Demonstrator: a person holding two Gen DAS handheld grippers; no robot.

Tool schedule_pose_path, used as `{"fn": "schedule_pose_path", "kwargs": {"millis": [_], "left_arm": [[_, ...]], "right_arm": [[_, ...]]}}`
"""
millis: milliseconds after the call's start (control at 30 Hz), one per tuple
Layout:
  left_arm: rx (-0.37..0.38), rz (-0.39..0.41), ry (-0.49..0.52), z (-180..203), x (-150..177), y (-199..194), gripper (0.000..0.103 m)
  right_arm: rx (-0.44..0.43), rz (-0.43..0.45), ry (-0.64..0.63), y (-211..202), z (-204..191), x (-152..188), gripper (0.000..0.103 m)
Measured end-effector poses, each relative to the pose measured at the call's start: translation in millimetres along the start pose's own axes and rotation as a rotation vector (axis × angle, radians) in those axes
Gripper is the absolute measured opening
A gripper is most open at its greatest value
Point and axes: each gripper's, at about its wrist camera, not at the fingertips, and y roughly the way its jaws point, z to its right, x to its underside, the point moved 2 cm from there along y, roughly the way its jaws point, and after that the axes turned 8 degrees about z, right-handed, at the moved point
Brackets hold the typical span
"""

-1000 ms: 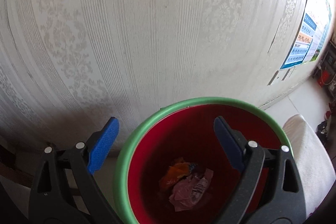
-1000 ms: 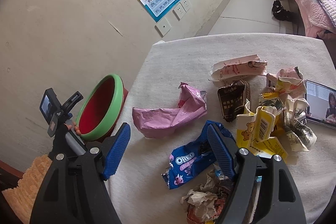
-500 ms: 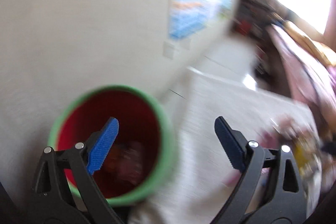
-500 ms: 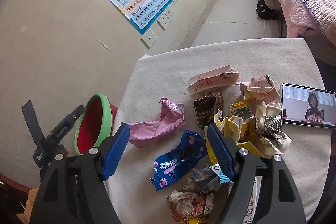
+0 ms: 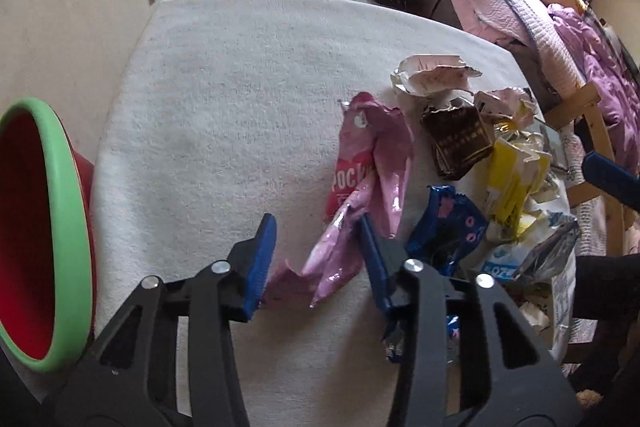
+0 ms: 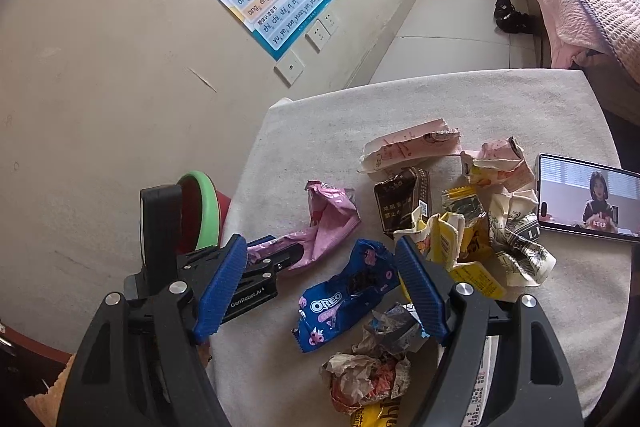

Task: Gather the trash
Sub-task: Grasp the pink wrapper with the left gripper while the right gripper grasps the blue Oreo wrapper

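Pink wrapper (image 5: 362,187) lies on the white cloth (image 5: 224,99), nearest piece of the pile to the bin (image 5: 60,227); left gripper (image 5: 316,255) is over its near end, jaws closing with the crumpled tail between them; pads look near the foil but not clearly pressing yet, so no grip confirmed; judged as start of the next pick.

A second ago the left gripper was over the bin, jaws wide, looking down at an orange and a pink scrap inside; now it has swung across to the table and narrowed on the wrapper; bin now sits at the left edge of its view, off the table's side.

Right gripper (image 6: 320,283) hovers released, jaws wide, over the Oreo pack (image 6: 344,299), not touching; barely changed from before.

Rest of the pile: brown packet (image 5: 460,143), yellow wrappers (image 5: 516,179), crumpled paper (image 6: 368,375); phone (image 6: 588,199) beside them; pile unmoved, most trash not yet binned.
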Motion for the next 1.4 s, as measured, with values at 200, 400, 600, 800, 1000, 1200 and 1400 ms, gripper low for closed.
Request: {"fn": "schedule_pose_path", "kwargs": {"millis": [200, 400, 600, 800, 1000, 1200, 1400], "left_arm": [[-0.072, 0.055, -0.088, -12, 10, -26, 0.013], [-0.114, 0.098, -0.233, -29, 45, -58, 0.013], [-0.125, 0.096, -0.233, -26, 55, -58, 0.014], [-0.143, 0.126, -0.226, -24, 52, -64, 0.04], [-0.158, 0.106, -0.273, -34, 55, -59, 0.046], [-0.14, 0.09, -0.29, -35, 59, -55, 0.05], [-0.151, 0.113, -0.304, -42, 57, -60, 0.05]], "right_arm": [[0.012, -0.083, -0.057, 16, -13, 15, 0.074], [0.027, -0.23, -0.166, 46, -34, 45, 0.074], [0.095, -0.26, -0.285, 62, -47, 67, 0.073], [0.128, -0.246, -0.225, 66, -33, 63, 0.073], [0.164, -0.264, -0.202, 70, -23, 64, 0.074], [0.03, -0.312, -0.185, 82, -31, 75, 0.074], [0.032, -0.268, -0.158, 74, -32, 67, 0.074]]}}
